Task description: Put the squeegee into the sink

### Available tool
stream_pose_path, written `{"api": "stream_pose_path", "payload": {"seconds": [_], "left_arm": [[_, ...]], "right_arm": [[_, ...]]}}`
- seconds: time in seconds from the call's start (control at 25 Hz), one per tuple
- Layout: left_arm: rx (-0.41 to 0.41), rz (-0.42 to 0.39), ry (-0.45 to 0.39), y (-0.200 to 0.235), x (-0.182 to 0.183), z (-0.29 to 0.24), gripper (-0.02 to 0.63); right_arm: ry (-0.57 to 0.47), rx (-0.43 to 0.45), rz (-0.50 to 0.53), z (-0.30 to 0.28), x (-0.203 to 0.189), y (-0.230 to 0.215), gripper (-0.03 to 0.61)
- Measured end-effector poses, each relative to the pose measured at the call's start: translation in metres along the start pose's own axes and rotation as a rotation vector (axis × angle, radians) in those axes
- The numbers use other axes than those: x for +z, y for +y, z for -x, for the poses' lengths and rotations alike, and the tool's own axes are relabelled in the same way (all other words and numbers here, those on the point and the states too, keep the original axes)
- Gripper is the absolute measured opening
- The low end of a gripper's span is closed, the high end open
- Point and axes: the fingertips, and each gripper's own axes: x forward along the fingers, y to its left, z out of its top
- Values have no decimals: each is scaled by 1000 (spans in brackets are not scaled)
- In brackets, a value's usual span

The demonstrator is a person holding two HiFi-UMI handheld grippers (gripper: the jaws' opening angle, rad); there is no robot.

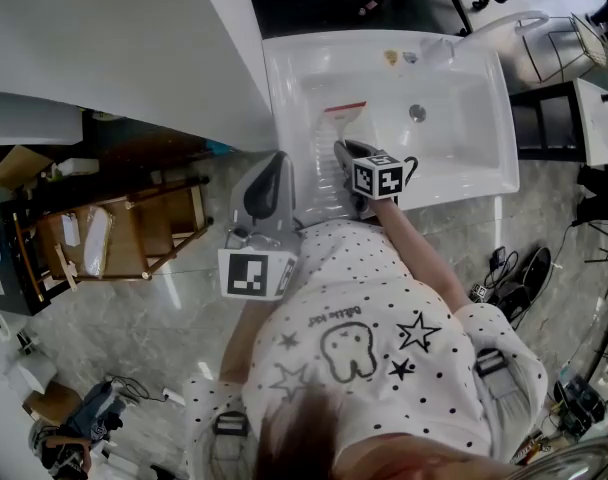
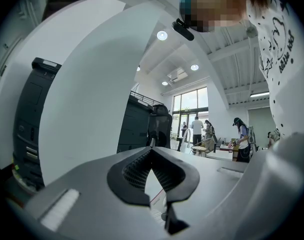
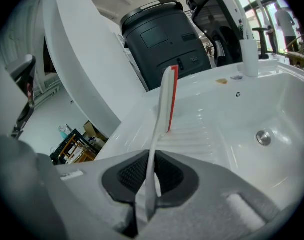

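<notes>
While my right gripper pinches the squeegee by its handle, blade held over the sink's ribbed slope, my left gripper hangs at the sink's near corner, fingers pressed together, empty.

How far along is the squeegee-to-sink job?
Done: the squeegee is picked up, clamped by its handle in the right hand-held gripper. In hand: its red-edged blade is over the ribbed slope of the sink; I cannot tell whether it touches. Left: set it down and open the jaws. The left hand-held gripper is shut and empty, beside the sink.
</notes>
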Motion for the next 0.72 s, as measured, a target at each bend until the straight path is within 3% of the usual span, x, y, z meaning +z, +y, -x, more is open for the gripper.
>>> {"api": "stream_pose_path", "payload": {"seconds": [0.72], "left_arm": [[11,1,14,3,-3,0,-5]], "right_arm": [[-22,-6,0,0,1,-3,29]]}}
